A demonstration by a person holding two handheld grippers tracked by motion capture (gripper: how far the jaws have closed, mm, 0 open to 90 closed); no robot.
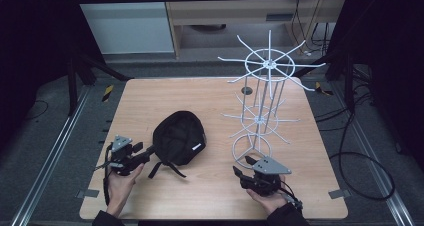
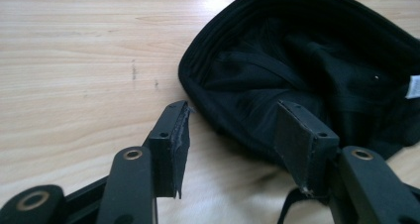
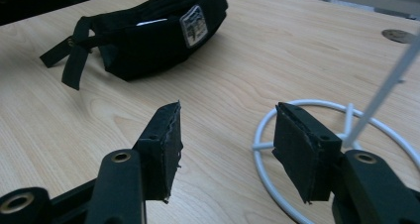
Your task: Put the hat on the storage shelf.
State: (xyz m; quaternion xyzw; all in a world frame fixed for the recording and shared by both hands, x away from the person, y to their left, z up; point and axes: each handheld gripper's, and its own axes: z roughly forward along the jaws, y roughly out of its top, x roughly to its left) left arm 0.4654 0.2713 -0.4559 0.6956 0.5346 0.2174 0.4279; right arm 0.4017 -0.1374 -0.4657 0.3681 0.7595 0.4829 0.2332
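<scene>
A black cap (image 1: 179, 137) lies upside down left of the table's middle, its strap trailing toward the front. My left gripper (image 1: 148, 152) stands open at the cap's near-left rim. In the left gripper view the rim of the cap (image 2: 307, 60) lies between the spread jaws of the gripper (image 2: 233, 120), the right one over the fabric. A white wire rack (image 1: 269, 64) with spoked tiers stands at the right. My right gripper (image 1: 241, 165) is open and empty beside the rack's ring base (image 3: 317, 104). The right gripper (image 3: 225, 130) view has the cap (image 3: 148, 30) farther off.
The wooden table (image 1: 150, 101) has a round grommet (image 1: 246, 90) near its far edge behind the rack. The rack's arms stick out well past its base. Cables lie on the floor at the right. Bare wood stretches along the table's front and far left.
</scene>
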